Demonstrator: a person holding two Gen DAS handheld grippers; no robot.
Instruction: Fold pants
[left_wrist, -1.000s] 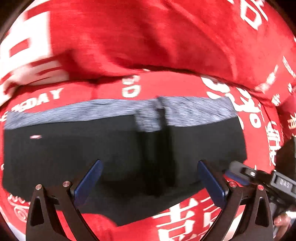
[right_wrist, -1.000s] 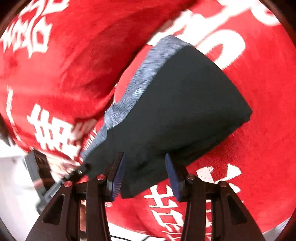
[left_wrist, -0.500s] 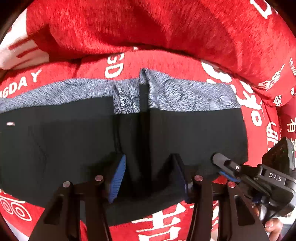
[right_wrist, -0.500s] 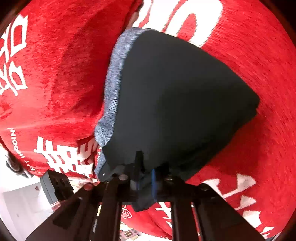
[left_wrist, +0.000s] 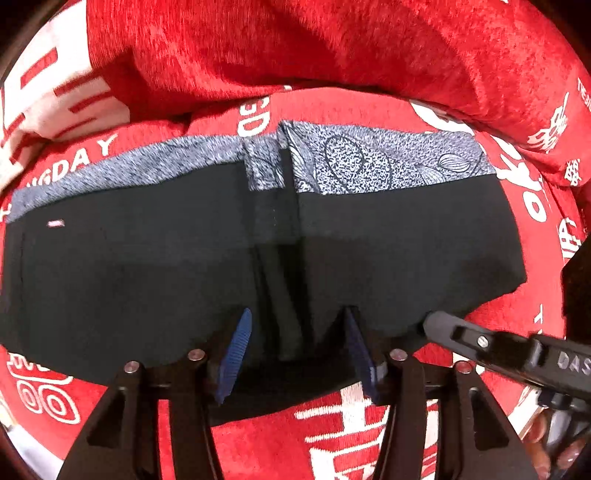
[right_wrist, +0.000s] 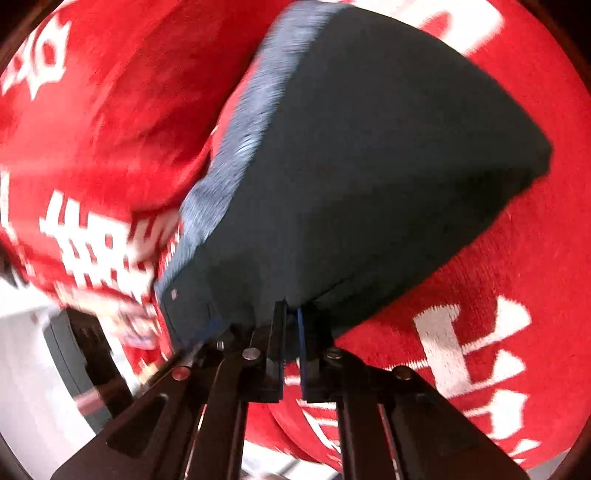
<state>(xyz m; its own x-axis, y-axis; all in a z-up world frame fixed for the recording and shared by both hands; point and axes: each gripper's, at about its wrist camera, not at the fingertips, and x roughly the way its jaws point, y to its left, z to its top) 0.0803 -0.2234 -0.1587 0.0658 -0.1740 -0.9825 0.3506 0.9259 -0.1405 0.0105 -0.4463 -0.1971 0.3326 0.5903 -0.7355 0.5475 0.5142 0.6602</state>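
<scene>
Both claws closed in: one pants (left_wrist: 155, 280) (right claw (right_wrist: 291, 325) clamped).

Domestic interior, most likely a living room or bedroom. Soft upholstered seating draped in a red plush cover (left_wrist: 332, 48) woven with white celebratory characters and the partial lettering "DAY" (left_wrist: 88, 155), in keeping with wedding décor. Cushion-like bulge at the back, flat seat-like surface in front. Black pants (left_wrist: 147, 280) with a grey patterned waistband spread upon it. Pale, blurred flooring or furniture (right_wrist: 26, 369) glimpsed beyond the cover's edge; not identifiable.
</scene>
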